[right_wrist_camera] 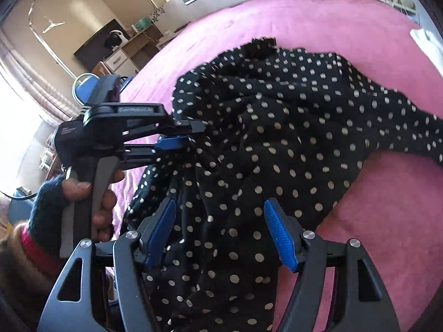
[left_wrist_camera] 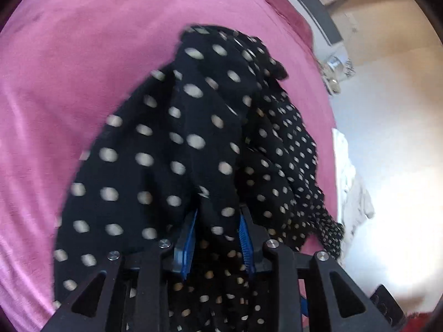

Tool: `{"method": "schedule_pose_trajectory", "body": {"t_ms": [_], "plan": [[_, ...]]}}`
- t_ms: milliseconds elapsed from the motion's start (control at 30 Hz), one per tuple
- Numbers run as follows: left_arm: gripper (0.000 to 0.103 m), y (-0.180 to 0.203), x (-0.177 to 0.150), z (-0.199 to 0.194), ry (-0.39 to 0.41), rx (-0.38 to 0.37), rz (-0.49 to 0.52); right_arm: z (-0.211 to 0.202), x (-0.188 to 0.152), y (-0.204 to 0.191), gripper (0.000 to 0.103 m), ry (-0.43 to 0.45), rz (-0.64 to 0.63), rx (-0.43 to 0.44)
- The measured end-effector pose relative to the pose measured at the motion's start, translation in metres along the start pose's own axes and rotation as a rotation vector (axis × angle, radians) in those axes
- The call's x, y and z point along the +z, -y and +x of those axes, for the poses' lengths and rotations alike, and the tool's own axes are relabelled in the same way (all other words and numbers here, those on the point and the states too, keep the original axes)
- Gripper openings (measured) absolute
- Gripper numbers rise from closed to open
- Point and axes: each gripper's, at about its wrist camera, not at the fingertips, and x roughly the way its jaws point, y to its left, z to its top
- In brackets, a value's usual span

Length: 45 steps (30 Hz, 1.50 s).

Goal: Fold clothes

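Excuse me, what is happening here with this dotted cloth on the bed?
A person is folding a black dotted garment on a pink bed cover, with a gripper in each hand. The left gripper is shut on a bunch of the fabric. The right gripper is open, its blue pads apart above the cloth and holding nothing. The garment is crumpled, not yet folded.

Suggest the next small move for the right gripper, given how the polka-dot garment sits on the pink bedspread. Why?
Probably close the right gripper on the fold between its blue pads. The left gripper already pinches the black white-dotted fabric garment, which lies bunched on the pink bedspread; the right jaws stand open over it, so a second grip would allow spreading.
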Motion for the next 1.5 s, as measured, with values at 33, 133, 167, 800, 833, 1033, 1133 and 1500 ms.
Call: {"method": "schedule_pose_trajectory", "body": {"t_ms": [33, 133, 167, 800, 833, 1033, 1133, 1500], "plan": [[0.029, 0.000, -0.001, 0.003, 0.002, -0.011, 0.002, 0.002, -0.001, 0.001, 0.070, -0.003, 0.011, 0.000], [0.016, 0.000, 0.000, -0.004, 0.080, -0.036, 0.027, 0.004, -0.002, 0.003, 0.070, -0.004, 0.032, 0.003], [0.006, 0.000, 0.000, -0.008, 0.106, -0.037, 0.033, 0.004, -0.002, 0.003, 0.070, -0.002, 0.031, 0.003], [0.005, -0.040, 0.043, -0.163, 0.080, 0.147, 0.227, 0.019, -0.009, -0.026, 0.071, -0.083, -0.052, -0.062], [0.005, -0.043, 0.056, -0.165, 0.042, 0.219, 0.285, 0.024, -0.013, -0.025, 0.071, -0.101, -0.056, -0.078], [0.006, -0.042, 0.125, -0.140, -0.127, 0.542, 0.622, 0.041, -0.024, -0.025, 0.073, -0.152, -0.096, -0.186], [0.011, -0.046, 0.150, -0.112, -0.165, 0.725, 0.763, 0.045, -0.023, -0.026, 0.075, -0.158, -0.104, -0.213], [0.028, -0.155, 0.174, -0.135, -0.280, 0.213, 0.400, 0.014, 0.020, -0.026, 0.078, -0.103, -0.222, -0.207]]}}
